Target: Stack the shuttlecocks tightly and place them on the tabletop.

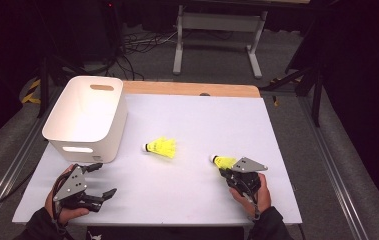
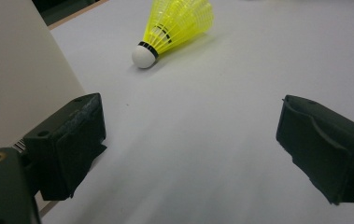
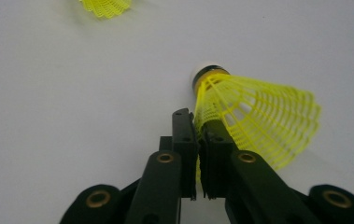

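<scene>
Two yellow shuttlecocks with white cork tips lie on the white table sheet. One shuttlecock rests on its side near the middle, ahead of my left gripper, which stands open and apart from it with nothing between its fingers. The second shuttlecock is at the right. My right gripper is shut on the edge of its mesh skirt, one jaw inside the skirt and one outside, cork pointing away.
A white plastic bin with handle slots stands at the table's left, just beyond my left gripper. A wooden strip runs along the far edge. Beyond it, a metal frame and cables lie on the floor.
</scene>
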Motion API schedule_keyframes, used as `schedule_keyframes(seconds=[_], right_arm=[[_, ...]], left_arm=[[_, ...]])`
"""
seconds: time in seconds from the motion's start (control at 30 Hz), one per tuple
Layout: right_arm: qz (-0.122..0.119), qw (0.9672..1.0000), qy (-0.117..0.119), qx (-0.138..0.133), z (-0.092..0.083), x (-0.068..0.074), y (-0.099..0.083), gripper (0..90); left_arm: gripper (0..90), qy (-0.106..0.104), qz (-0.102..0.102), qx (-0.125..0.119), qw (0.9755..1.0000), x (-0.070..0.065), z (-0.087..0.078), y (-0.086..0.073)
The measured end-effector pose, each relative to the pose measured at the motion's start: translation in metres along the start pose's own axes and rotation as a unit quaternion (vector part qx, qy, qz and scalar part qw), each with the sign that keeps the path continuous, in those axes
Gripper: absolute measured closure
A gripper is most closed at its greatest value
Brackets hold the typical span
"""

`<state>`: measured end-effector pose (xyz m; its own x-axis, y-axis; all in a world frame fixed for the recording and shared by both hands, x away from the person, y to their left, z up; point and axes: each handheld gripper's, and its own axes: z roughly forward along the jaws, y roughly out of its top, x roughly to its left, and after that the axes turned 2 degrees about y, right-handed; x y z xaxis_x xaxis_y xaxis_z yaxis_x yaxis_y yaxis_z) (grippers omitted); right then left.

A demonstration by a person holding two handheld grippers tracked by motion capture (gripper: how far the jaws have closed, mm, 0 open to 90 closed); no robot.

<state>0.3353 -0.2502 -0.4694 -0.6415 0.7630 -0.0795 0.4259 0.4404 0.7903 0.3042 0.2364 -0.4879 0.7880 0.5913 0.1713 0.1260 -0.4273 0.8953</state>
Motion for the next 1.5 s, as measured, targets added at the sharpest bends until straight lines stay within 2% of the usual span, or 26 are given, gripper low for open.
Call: schedule_keyframes(seconds=[0.2,0.97,1.33,1.5], right_arm=[[-0.002,1.0000,0.002,0.000,0.001,-0.004,0.000,89.1],[-0.017,0.9994,0.013,-0.026,-0.017,-0.014,0.001,89.8],[-0.007,0.9989,0.021,-0.041,-0.020,-0.016,0.006,89.8],[-0.010,0.9985,0.024,-0.049,-0.022,-0.016,0.009,89.8]], left_arm=[[9.1,0.003,-0.002,-0.004,1.0000,0.001,-0.001,0.000],[9.2,0.007,0.002,-0.002,1.0000,0.001,-0.001,0.000],[9.1,0.009,0.000,-0.001,1.0000,0.001,-0.002,0.000],[9.0,0.011,-0.001,-0.002,0.9999,0.001,-0.002,0.000]])
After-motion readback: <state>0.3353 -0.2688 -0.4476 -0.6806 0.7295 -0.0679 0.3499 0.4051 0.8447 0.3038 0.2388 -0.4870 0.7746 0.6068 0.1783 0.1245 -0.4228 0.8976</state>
